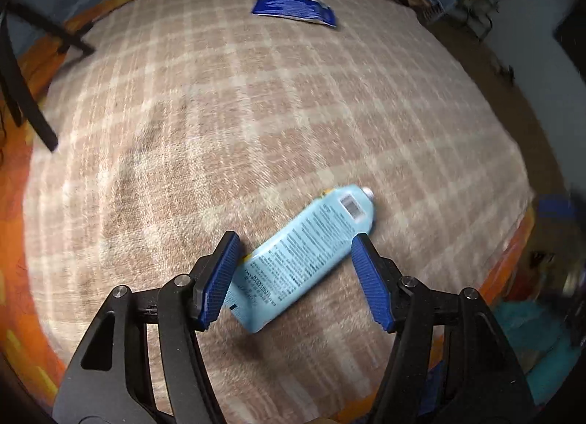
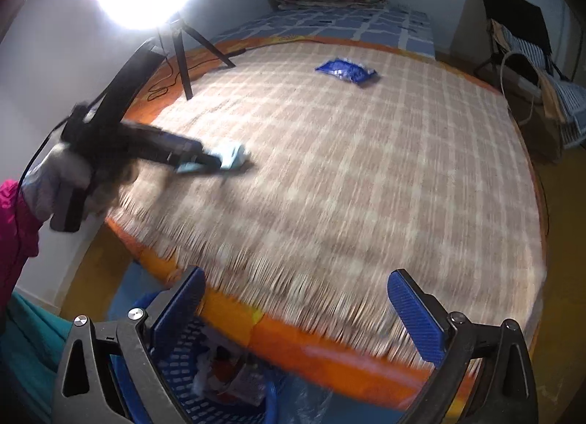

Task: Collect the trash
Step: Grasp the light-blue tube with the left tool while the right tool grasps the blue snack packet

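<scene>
I see the bed [image 2: 366, 175] under its checked blanket [image 1: 256, 123], filling most of both views. Below its near edge sits a blue basket [image 2: 190, 380] with scraps inside. A dark blue wrapper [image 1: 295, 8] lies well apart, toward the far side. My left gripper [image 1: 295, 277] has its fingers wide around a pale blue tube [image 1: 304, 255] lying on the blanket. My right gripper [image 2: 295, 314] hangs over the bed's edge, fingers wide, holding nothing.

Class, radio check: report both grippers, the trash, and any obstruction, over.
Left gripper open, jaws astride the light blue tube lying on the checked mat. Right gripper open, empty, above blue basket. Blue wrapper uncollected. Nothing in the way.
</scene>
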Action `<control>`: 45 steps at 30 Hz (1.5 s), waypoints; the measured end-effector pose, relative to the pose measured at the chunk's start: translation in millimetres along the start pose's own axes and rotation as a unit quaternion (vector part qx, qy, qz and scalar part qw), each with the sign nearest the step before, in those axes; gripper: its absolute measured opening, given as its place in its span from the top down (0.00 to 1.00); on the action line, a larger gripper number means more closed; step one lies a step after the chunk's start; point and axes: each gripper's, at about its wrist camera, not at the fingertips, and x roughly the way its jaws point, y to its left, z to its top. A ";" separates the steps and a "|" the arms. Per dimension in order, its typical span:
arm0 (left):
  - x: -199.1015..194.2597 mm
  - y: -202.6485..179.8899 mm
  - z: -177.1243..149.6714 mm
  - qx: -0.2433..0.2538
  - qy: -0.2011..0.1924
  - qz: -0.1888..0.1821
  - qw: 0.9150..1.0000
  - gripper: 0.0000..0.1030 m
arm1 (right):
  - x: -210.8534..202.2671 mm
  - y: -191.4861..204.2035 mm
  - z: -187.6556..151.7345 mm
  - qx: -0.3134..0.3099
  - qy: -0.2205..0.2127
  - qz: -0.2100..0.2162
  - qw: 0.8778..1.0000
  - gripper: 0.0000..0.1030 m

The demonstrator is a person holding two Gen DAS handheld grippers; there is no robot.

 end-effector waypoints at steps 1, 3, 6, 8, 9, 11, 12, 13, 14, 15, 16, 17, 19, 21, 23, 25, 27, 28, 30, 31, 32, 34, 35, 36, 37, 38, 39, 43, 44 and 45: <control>-0.7 -4.8 -3.0 0.014 0.000 0.005 1.000 0.39 | 1.7 -2.9 6.1 0.000 -0.002 0.000 1.000 0.02; 0.5 -10.5 -6.8 0.030 0.002 0.009 1.000 0.39 | 7.1 -11.8 23.3 0.001 -0.008 0.003 1.000 0.02; 6.3 -15.2 -7.5 0.041 0.002 0.029 0.999 0.46 | 20.0 -23.7 52.7 -0.011 -0.018 -0.006 1.000 0.02; 9.1 -18.2 -5.0 0.053 -0.007 0.035 0.998 0.51 | 28.0 -28.8 68.3 -0.020 -0.022 -0.013 0.999 0.02; 10.1 -19.3 -3.3 0.059 -0.012 0.040 0.997 0.54 | 34.5 -32.2 78.7 -0.026 -0.024 -0.019 0.999 0.02; 11.7 -17.9 1.6 0.055 -0.021 0.043 0.997 0.58 | 44.8 -37.0 95.4 -0.035 -0.026 -0.026 0.999 0.02; 13.1 -14.9 6.1 0.050 -0.024 0.041 0.998 0.60 | 49.8 -39.5 103.2 -0.039 -0.026 -0.027 0.999 0.02; 13.7 -12.6 9.2 0.044 -0.028 0.038 0.998 0.61 | 56.1 -42.4 112.3 -0.044 -0.026 -0.029 0.998 0.02; 14.2 -9.8 12.3 0.039 -0.030 0.036 0.998 0.62 | 63.7 -45.5 122.9 -0.049 -0.027 -0.032 0.998 0.02; 15.1 -6.5 16.2 0.033 -0.035 0.036 0.998 0.63 | 69.6 -48.3 131.0 -0.053 -0.028 -0.035 0.998 0.02; 13.3 -3.8 17.1 0.029 -0.039 0.037 0.998 0.63 | 75.9 -50.7 138.6 -0.056 -0.028 -0.037 0.997 0.02; 14.1 -1.5 19.8 0.026 -0.041 0.037 0.998 0.64 | 83.8 -52.8 148.0 -0.060 -0.028 -0.038 0.997 0.02; 14.9 4.9 24.9 0.015 -0.049 0.038 0.998 0.64 | 99.3 -55.5 164.4 -0.068 -0.025 -0.035 0.997 0.02; 16.8 11.3 30.2 0.003 -0.056 0.034 0.998 0.64 | 118.4 -56.8 181.7 -0.081 -0.015 -0.030 0.996 0.02; 17.4 17.8 34.7 -0.010 -0.062 0.027 0.998 0.64 | 133.4 -55.4 193.3 -0.092 -0.008 -0.036 0.995 0.02; 17.6 23.4 38.2 -0.019 -0.068 0.021 0.997 0.64 | 149.4 -55.2 207.0 -0.104 -0.003 -0.042 0.994 0.02; 20.9 26.7 43.2 -0.020 -0.071 0.023 0.997 0.65 | 163.3 -56.7 218.1 -0.112 0.003 -0.043 0.993 0.02; 21.6 28.2 45.0 -0.020 -0.074 0.026 0.997 0.65 | 167.9 -56.2 221.6 -0.116 0.005 -0.044 0.992 0.02; 22.8 30.8 48.2 -0.017 -0.078 0.032 0.996 0.65 | 181.9 -55.5 232.3 -0.135 0.011 -0.053 0.989 0.02; 23.4 32.6 49.4 -0.018 -0.080 0.032 0.996 0.65 | 185.7 -54.8 235.4 -0.141 0.012 -0.058 0.988 0.01; 24.1 35.2 51.0 -0.022 -0.082 0.028 0.996 0.65 | 191.3 -54.4 239.4 -0.149 0.012 -0.065 0.987 0.01; 24.5 41.7 53.9 -0.027 -0.084 0.020 0.996 0.65 | 202.5 -54.4 246.5 -0.161 0.017 -0.071 0.984 0.00; 25.1 42.8 54.2 -0.030 -0.086 0.017 0.996 0.65 | 208.4 -54.1 249.4 -0.167 0.022 -0.073 0.983 0.00; 25.8 43.9 54.6 -0.032 -0.087 0.014 0.996 0.65 | 214.6 -53.6 251.6 -0.174 0.028 -0.075 0.982 0.00; 26.8 44.8 55.0 -0.033 -0.089 0.013 0.995 0.65 | 220.4 -52.6 252.9 -0.181 0.033 -0.079 0.980 0.00; 27.5 44.7 55.0 -0.032 -0.091 0.013 0.995 0.65 | 225.8 -51.4 253.7 -0.186 0.036 -0.081 0.979 0.00; 26.6 43.0 53.1 -0.030 -0.092 0.014 0.995 0.65 | 227.1 -51.9 255.5 -0.182 0.032 -0.077 0.980 0.00; 25.4 42.8 52.6 -0.030 -0.096 0.014 0.995 0.65 | 232.3 -57.3 262.1 -0.150 0.035 -0.062 0.986 0.02; 24.4 43.0 52.3 -0.033 -0.097 0.014 0.995 0.65 | 232.5 -59.0 262.2 -0.138 0.040 -0.051 0.988 0.04; 22.4 42.9 50.5 -0.034 -0.097 0.015 0.995 0.65 | 232.4 -60.8 262.3 -0.127 0.044 -0.038 0.990 0.11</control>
